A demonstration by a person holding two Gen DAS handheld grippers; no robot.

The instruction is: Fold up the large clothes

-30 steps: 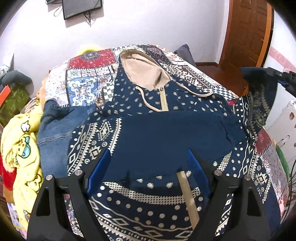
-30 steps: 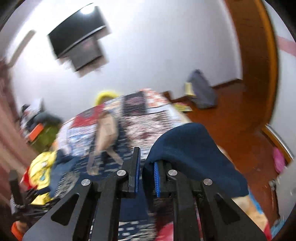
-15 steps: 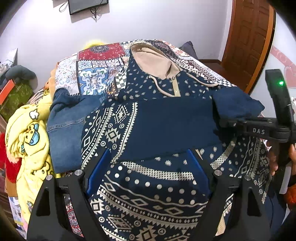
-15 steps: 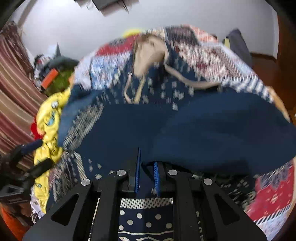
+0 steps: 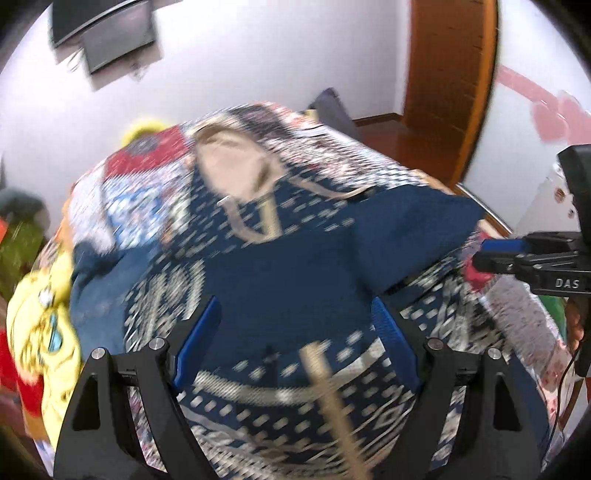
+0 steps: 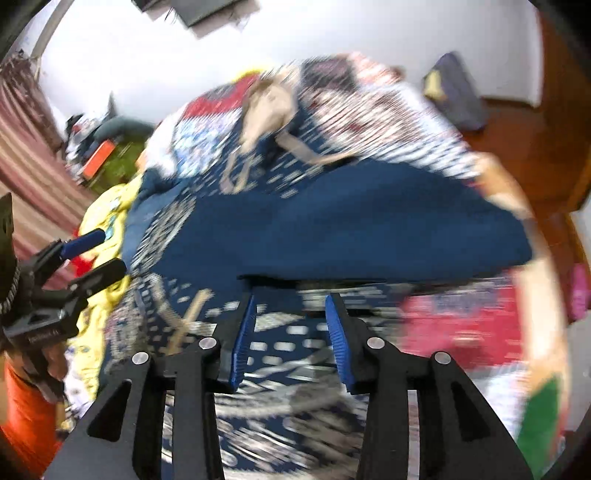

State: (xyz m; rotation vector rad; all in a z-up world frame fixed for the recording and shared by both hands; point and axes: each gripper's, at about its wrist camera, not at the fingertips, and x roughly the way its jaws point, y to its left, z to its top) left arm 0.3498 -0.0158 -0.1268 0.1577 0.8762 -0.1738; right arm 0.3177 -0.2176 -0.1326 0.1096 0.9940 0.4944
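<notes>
A navy patterned hoodie (image 5: 280, 266) with a beige hood (image 5: 229, 177) lies flat on the bed. Its plain navy sleeve (image 5: 406, 229) lies folded across the chest, also in the right wrist view (image 6: 369, 229). My left gripper (image 5: 295, 325) is open and empty above the hoodie's lower part. My right gripper (image 6: 291, 314) is open and empty just in front of the sleeve's edge; it also shows at the right of the left wrist view (image 5: 495, 254). Both views are motion-blurred.
A patchwork bedspread (image 5: 144, 147) covers the bed. Blue jeans (image 5: 96, 273) and a yellow printed garment (image 5: 40, 314) lie at the bed's left side. A wooden door (image 5: 447, 66) and wooden floor are at the right. A screen (image 5: 103, 33) hangs on the wall.
My right gripper carried the sleeve across the chest, then opened and let it go. It has drawn back. My left gripper stayed open and shifted slightly.
</notes>
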